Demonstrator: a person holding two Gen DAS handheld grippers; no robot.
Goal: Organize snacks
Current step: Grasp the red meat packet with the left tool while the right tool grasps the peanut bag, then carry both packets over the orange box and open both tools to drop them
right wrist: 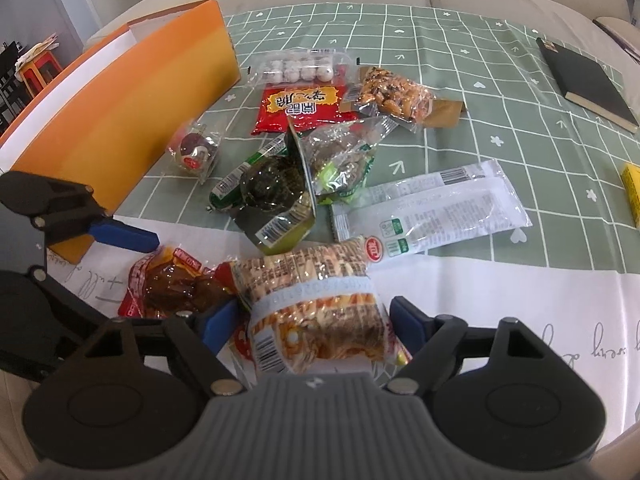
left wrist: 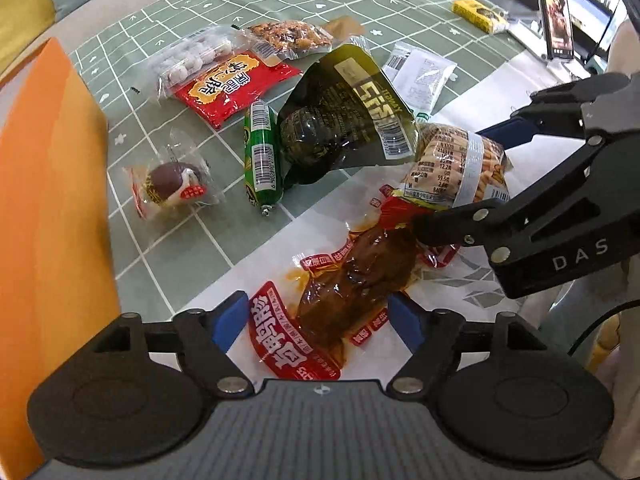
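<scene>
A red-printed packet of brown braised meat (left wrist: 352, 276) lies flat on the white part of the cloth. My left gripper (left wrist: 318, 318) stands open around it, one blue pad on each side, neither pressing. In the right wrist view the same packet (right wrist: 172, 284) lies left of my right gripper (right wrist: 314, 318). That gripper straddles a packet of stick crackers (right wrist: 316, 300) with its pads close to the sides, and no squeeze shows. From the left wrist view the cracker packet (left wrist: 456, 164) sits between the right gripper's (left wrist: 448, 178) fingers.
An orange box (right wrist: 132, 112) stands at the left. Further back lie a dark green pouch (right wrist: 272, 192), a green sausage (left wrist: 260, 152), a wrapped egg (left wrist: 172, 180), a red packet (right wrist: 300, 108), nuts (right wrist: 392, 96) and a white packet (right wrist: 432, 208). A black notebook (right wrist: 588, 84) lies far right.
</scene>
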